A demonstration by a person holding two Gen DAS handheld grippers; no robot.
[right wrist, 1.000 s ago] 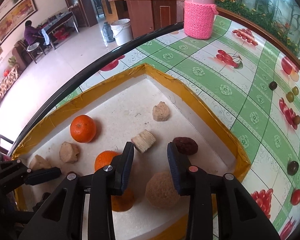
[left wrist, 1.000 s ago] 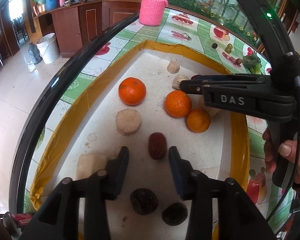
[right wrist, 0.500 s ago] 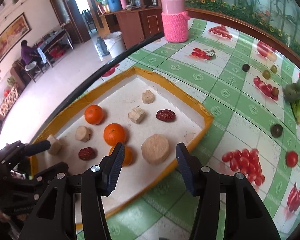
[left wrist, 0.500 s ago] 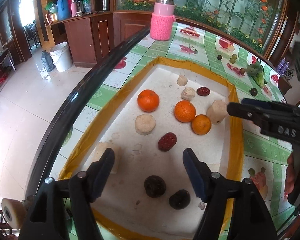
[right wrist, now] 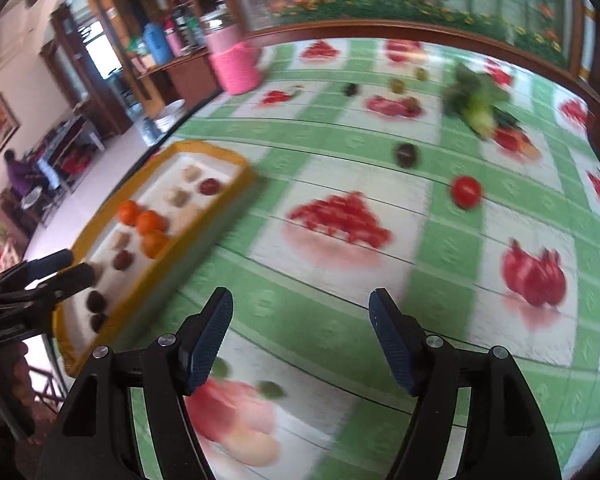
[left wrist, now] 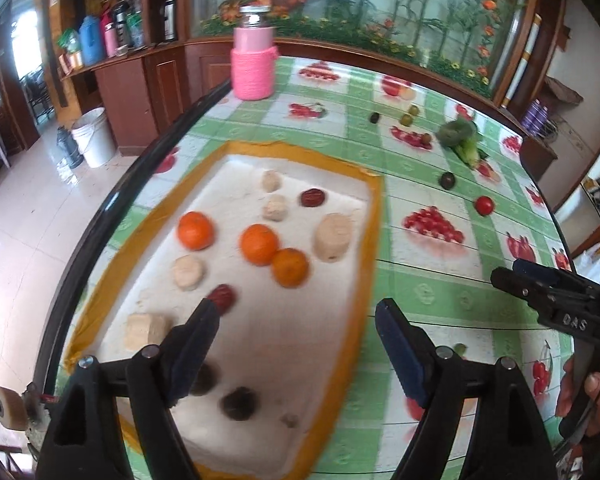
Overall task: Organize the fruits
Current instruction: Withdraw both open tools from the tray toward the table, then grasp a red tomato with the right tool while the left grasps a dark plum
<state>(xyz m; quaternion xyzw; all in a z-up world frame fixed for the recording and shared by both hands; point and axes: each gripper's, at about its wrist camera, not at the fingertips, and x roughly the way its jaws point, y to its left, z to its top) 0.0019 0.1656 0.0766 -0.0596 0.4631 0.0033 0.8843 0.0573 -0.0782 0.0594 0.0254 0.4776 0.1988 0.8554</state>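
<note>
Both tools just opened, empty.

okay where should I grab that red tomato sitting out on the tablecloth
Take the tomato across its round middle, coming down from above. It sits alone on the flat tablecloth, clear of the dark fruit behind it, so open jaws can straddle either side.

Orange fruits (yellow-rimmed white tray)

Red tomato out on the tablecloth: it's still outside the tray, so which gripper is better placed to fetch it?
Probably right: the right gripper is open, empty, over the cloth facing the red tomato; the left gripper straddles the tray edge.
</note>
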